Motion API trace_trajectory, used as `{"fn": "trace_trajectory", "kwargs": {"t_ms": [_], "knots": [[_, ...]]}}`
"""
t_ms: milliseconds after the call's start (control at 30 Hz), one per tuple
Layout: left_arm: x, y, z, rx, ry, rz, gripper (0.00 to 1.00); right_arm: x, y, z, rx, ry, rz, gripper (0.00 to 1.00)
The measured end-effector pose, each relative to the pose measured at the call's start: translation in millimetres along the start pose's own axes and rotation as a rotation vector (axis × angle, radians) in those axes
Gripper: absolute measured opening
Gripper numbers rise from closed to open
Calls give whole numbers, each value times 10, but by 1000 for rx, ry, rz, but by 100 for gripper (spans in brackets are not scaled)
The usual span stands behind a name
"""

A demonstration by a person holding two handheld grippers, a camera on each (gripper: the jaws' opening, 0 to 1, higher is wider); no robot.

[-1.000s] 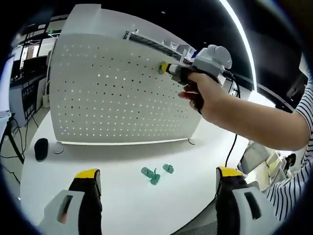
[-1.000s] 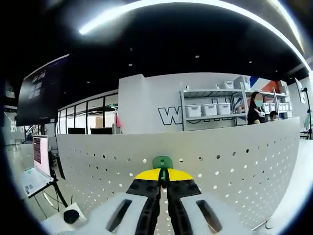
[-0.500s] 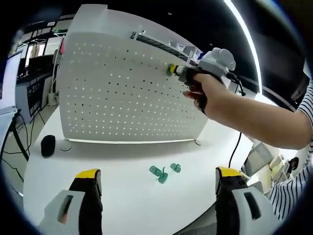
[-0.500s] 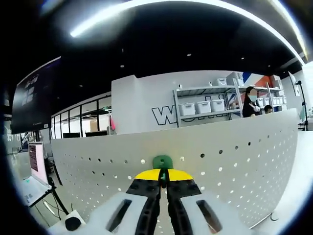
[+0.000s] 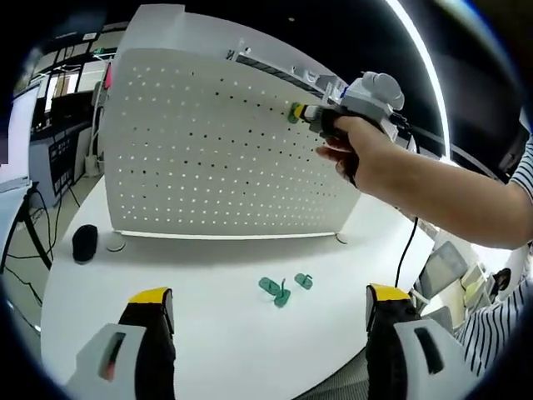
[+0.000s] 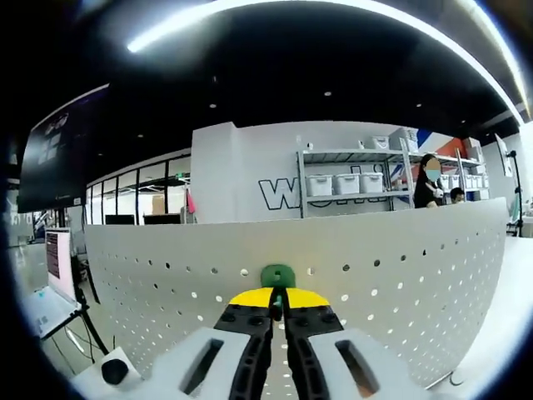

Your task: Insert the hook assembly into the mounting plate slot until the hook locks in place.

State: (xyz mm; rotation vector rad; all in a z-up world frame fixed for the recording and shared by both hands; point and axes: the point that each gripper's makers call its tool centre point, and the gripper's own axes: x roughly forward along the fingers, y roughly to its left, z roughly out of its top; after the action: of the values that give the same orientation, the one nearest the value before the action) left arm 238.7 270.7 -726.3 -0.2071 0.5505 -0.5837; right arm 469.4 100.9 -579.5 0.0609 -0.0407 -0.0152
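A white pegboard mounting plate stands upright on the round white table. In the right gripper view my right gripper is shut on a green hook, pressed against the upper part of the pegboard. From the left gripper view, that right gripper is held by a hand at the board's upper right, with the green hook at the board face. My left gripper is open low over the table's near edge. Three loose green hooks lie on the table.
A black round object and a small white disc lie on the table at the left, near the board's foot. A black cable hangs behind the right hand. Shelves with white bins and people stand beyond the board.
The left gripper view has shifted slightly, so the board and loose hooks sit a little further right. The right gripper stays shut on the green hook at the board's top.
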Motion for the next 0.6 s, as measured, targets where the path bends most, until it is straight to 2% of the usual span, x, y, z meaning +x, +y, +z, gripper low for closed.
{"fn": "trace_trajectory", "kwargs": {"t_ms": [333, 467, 600], "knots": [[-59, 62, 32, -10, -12, 22, 98, -8, 52, 10, 22, 14, 9, 8], [-73, 53, 43, -6, -14, 23, 98, -40, 84, 146, 5, -18, 23, 11], [-86, 24, 61, 2, -16, 26, 98, -79, 106, 347, 32, -60, 36, 14]]}}
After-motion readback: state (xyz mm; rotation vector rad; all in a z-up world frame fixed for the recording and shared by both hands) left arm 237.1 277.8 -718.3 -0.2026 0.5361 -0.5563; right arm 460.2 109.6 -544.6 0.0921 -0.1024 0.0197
